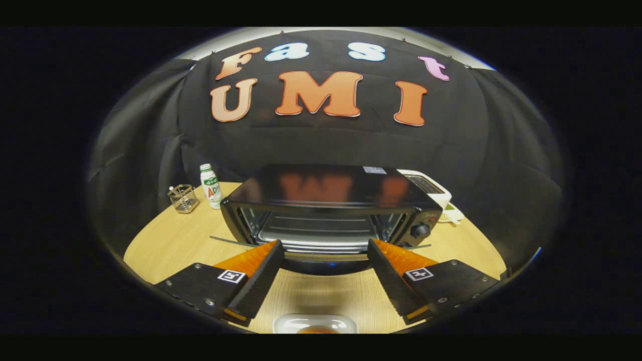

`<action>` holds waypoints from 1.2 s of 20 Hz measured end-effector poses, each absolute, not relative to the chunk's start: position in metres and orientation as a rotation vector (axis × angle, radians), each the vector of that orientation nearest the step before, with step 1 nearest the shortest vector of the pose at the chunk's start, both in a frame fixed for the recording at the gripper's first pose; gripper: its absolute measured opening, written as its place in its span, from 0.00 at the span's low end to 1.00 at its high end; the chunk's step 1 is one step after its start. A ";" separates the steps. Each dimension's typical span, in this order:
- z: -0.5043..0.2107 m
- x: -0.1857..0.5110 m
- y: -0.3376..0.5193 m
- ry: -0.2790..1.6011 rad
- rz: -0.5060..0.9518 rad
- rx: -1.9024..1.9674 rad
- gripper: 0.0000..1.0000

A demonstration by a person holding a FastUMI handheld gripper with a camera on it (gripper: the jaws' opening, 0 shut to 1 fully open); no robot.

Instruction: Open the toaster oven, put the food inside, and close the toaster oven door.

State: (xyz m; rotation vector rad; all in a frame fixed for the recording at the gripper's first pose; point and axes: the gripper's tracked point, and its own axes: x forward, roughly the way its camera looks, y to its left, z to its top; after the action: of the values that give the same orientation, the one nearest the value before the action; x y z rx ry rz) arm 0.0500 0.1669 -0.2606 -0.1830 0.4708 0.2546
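Gripper view, hand-held gripper (325,250) fingers apart, toaster oven (328,213) open ahead, food dish (315,324) half cut off below.

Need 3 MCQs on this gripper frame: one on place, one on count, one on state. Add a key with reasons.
1. Where is the small bottle?
A. On the toaster oven
B. On the table, between the wire holder and the oven
C. Between the jaws

2. How many control knobs show on the oven's front panel?
A. None
B. One
C. Four

3. What state is the oven door in?
A. Open, folded down
B. Shut
C. Removed and lying on top of the oven

Key: 1 B, it stands just beside the oven's corner, next to the holder. 2 B, a single knob is visible. 3 A, the racks inside show and the door lies low ahead of the gripper, whose jaws are spread and hold nothing.
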 end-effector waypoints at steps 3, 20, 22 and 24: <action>-0.275 0.028 0.158 0.468 0.254 -0.163 0.98; -0.392 -0.027 0.127 0.695 0.226 -0.186 0.99; -0.395 -0.029 0.127 0.693 0.230 -0.199 0.98; -0.392 -0.035 0.125 0.701 0.238 -0.199 0.98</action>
State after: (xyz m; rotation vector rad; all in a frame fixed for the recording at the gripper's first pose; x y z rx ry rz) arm -0.0352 0.1253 -0.3923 -0.1992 0.7012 0.2379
